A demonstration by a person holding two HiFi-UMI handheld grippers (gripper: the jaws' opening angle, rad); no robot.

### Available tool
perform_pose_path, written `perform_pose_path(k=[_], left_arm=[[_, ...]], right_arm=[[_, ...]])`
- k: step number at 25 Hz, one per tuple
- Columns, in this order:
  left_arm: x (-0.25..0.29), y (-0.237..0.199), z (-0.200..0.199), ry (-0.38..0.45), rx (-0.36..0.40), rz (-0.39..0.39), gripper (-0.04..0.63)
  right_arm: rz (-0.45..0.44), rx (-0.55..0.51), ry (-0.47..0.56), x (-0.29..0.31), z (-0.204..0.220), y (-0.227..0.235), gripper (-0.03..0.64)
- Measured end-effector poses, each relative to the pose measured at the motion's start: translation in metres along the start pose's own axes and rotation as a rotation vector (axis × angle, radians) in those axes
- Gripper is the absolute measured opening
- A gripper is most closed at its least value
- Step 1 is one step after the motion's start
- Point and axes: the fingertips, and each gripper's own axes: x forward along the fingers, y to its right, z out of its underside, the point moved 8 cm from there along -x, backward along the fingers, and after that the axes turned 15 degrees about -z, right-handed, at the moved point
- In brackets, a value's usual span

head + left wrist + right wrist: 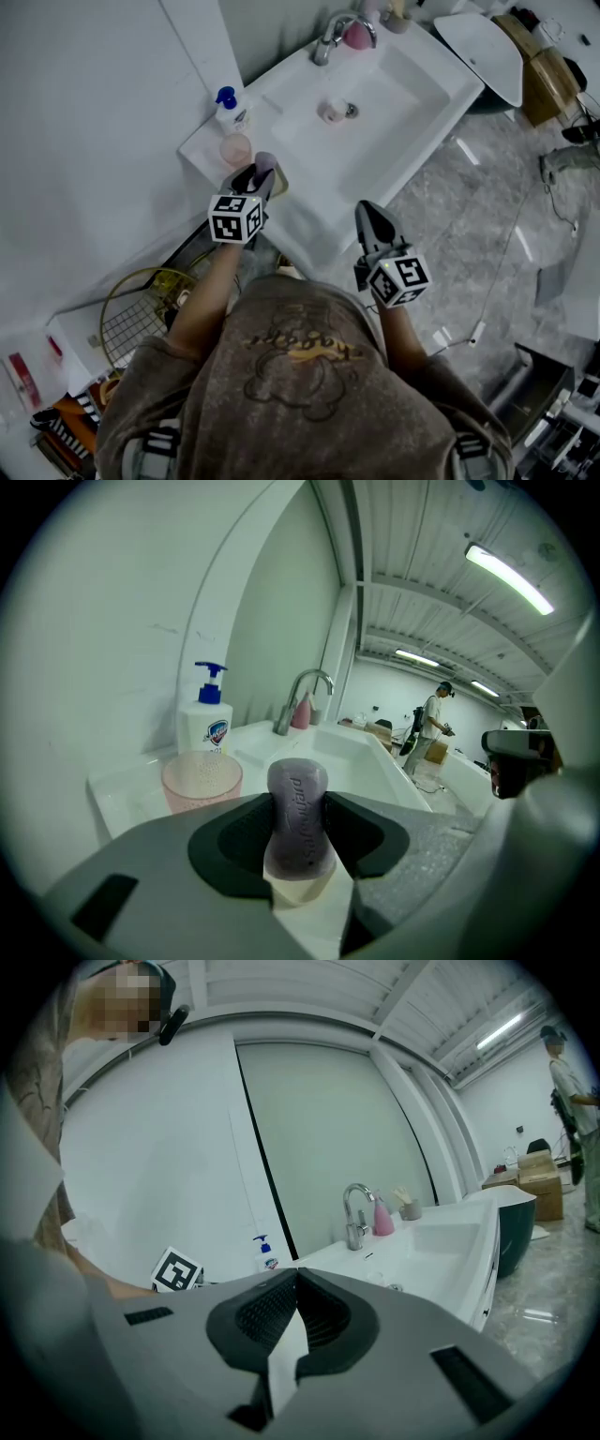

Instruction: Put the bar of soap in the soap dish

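Note:
A purple bar of soap (298, 808) stands on end between the jaws of my left gripper (298, 825), which is shut on it. Just under the bar I see a cream soap dish (300, 891) on the white counter; whether the bar touches it is unclear. From the head view, the left gripper (255, 178) holds the soap (265, 162) at the sink's left ledge, over the dish (280, 184). My right gripper (367, 214) hovers at the sink's front edge, shut and empty, its jaws meeting tip to tip (296, 1275).
A pink cup (236, 148) and a white pump bottle (228, 109) stand on the ledge just beyond the soap. The basin (375, 141) has a faucet (328, 39) and a pink bottle (357, 36) at its back. A wire basket (136, 309) sits on the floor to the left.

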Motion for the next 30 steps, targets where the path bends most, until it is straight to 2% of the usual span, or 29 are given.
perform_pose_path(k=[8,20,30], left_arm=[[0.026,0.001,0.016,-0.109,-0.015,-0.006,0.175],[0.051,0.0,0.027,-0.212,0.015,-0.024,0.173],[0.061,0.001,0.029,-0.304,0.057,-0.09,0.173]], right_arm=[[0.021,0.011,-0.006,0.008,0.001,0.011,0.0],[0.022,0.022,-0.023,0.023,0.004,0.025,0.0],[0.022,0.025,-0.041,0.023,0.005,0.031,0.0]])
